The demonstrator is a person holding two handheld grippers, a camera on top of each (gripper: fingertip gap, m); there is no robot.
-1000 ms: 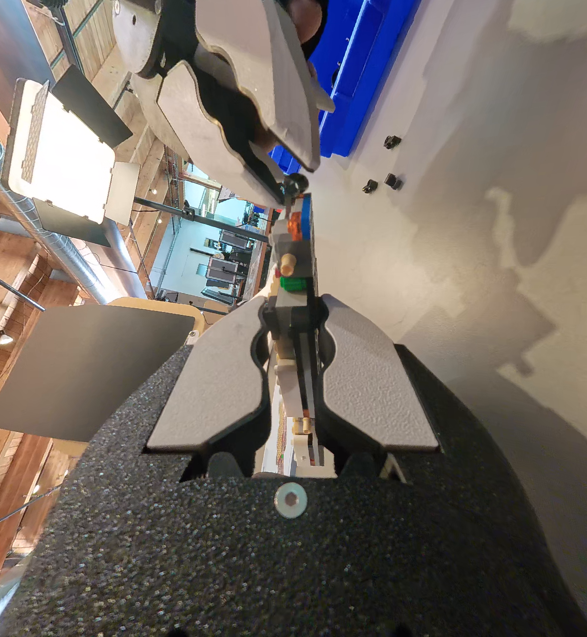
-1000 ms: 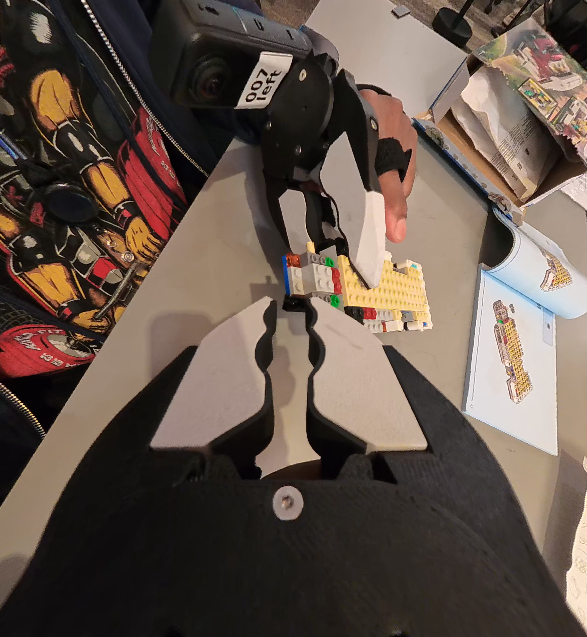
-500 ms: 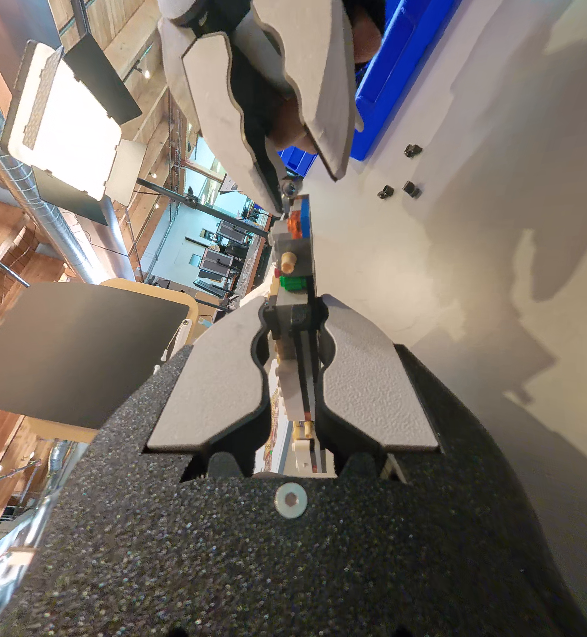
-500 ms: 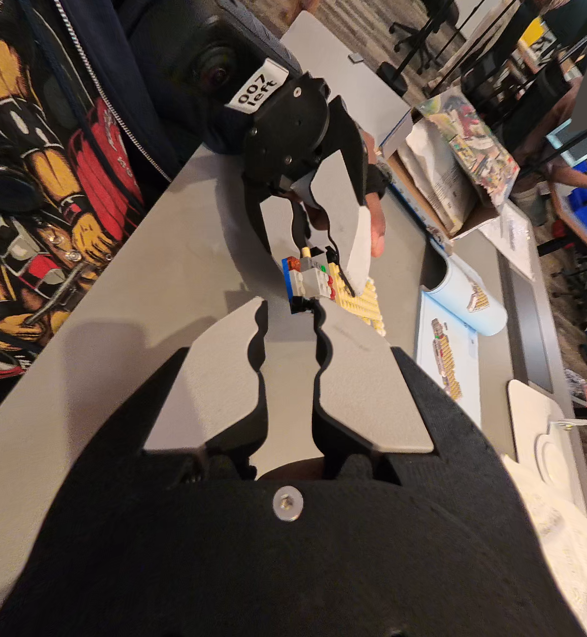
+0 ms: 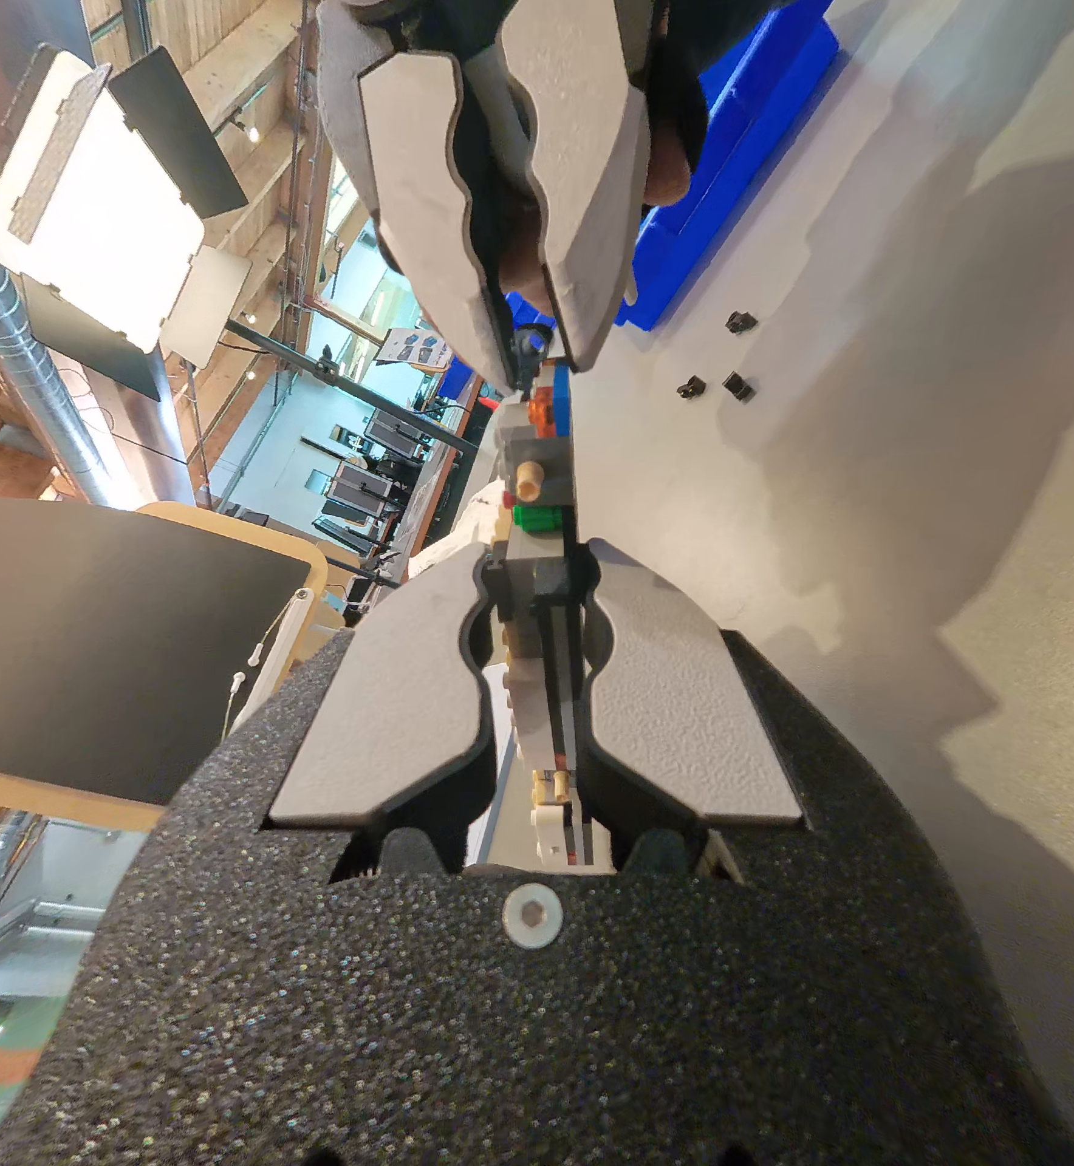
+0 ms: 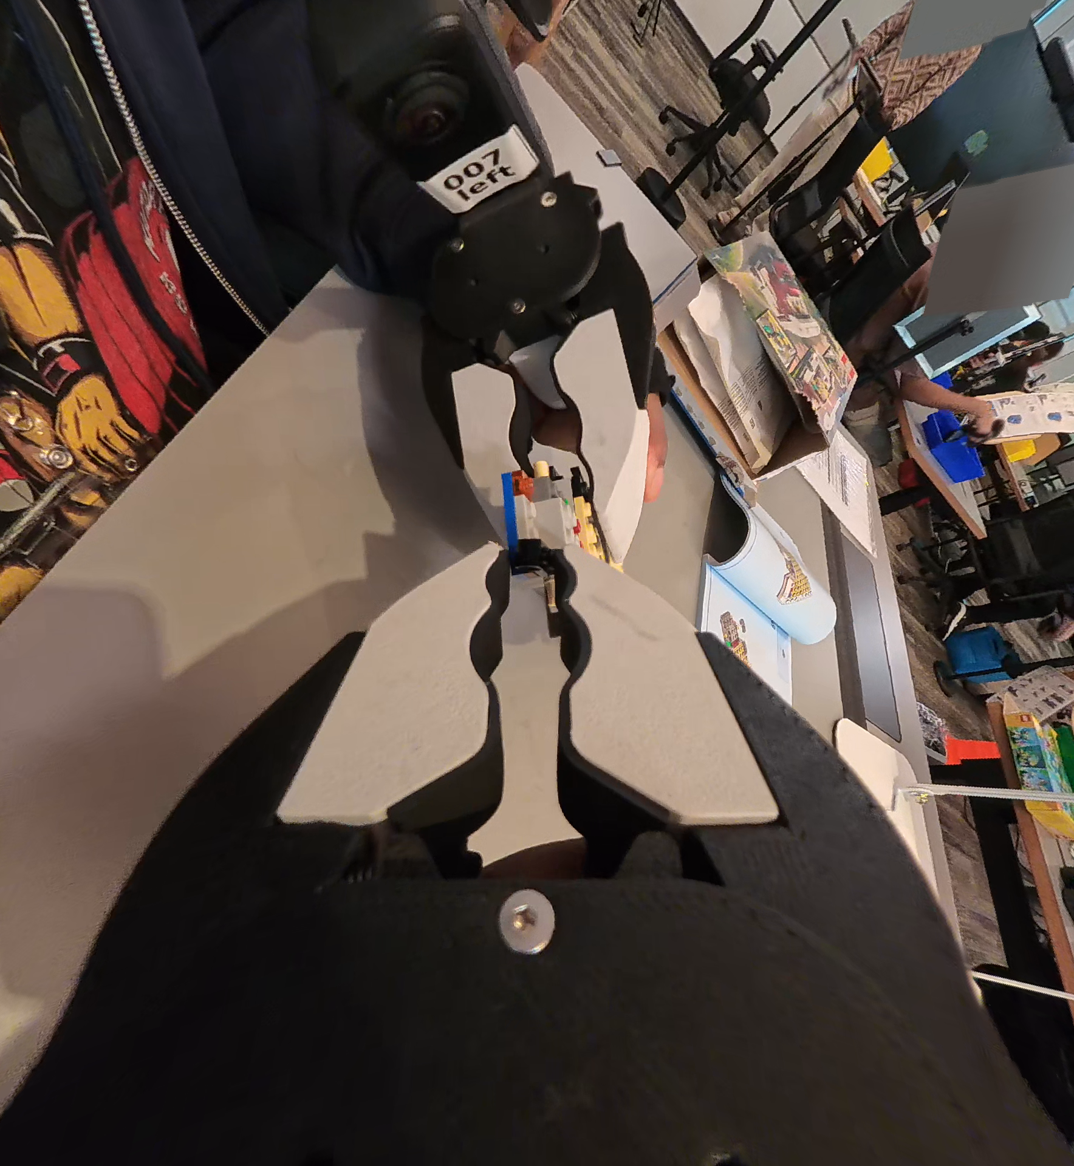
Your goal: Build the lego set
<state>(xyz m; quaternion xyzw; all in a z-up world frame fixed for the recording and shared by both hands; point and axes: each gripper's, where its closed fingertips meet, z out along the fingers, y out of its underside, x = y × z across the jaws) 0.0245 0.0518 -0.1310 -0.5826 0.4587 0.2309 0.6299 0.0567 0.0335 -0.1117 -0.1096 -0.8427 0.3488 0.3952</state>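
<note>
Both grippers wear the same build: a black, grainy body speckled with glitter-like flecks, a single silver screw [image 5: 532,915] sunk in the middle, and two pale grey fingers [image 5: 395,694] with wavy black inner edges. The left gripper [image 6: 550,454], seen from the front, shows a round black mounting plate studded with small screws, a camera lens [image 6: 428,113] above it, and a white label [image 6: 477,173] on the housing. The person wears a dark navy zip jacket [image 6: 162,126] over a shirt printed in red, yellow and black, plus a black wrist strap [image 6: 661,378].
</note>
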